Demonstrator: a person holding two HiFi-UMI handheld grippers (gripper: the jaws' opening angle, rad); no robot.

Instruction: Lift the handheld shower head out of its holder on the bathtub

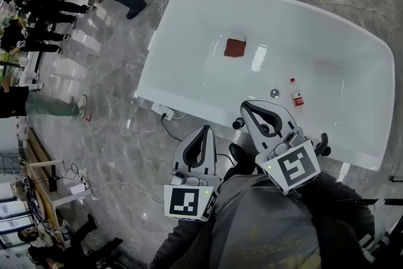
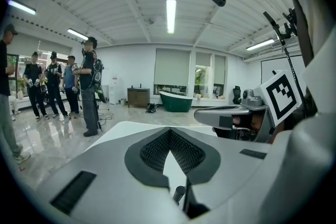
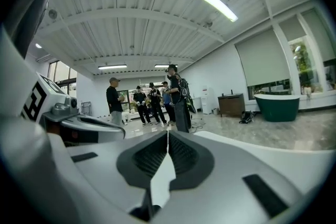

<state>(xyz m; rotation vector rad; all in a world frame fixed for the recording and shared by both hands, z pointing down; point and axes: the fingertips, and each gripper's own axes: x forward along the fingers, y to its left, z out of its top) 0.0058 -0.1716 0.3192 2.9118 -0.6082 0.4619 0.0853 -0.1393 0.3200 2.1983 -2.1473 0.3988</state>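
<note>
1. L claw: jaws are seen pressed together at the tips w/ nothing between them, so it is clenched and empty.
2. R claw: the same is seen, pads meeting along a thin line and nothing gripped.
3. Both claws are held close in front of the torso, pointing roughly level. In the head view the R claw lies over the near rim of the bathtub, and the L claw is over the floor, just short of that rim. This is judged an approach posture, w/ jaws prob. kept shut until a target is lined up.
4. Shower head: not clearly made out in any view. Small chrome and dark fittings are seen at the near rim, just beside the R claw. The holder is prob. there, mostly hidden behind that claw. As nothing is gripped, the head is judged not yet lifted.
5. Inside the tub a red-brown cloth is laid flat. A small bottle w/ red label sits near the drain. Neither belongs to the task.
6. Further out, people are standing well apart at the left.
7. Next move, as judged: one claw must be opened before any grasp.
</note>
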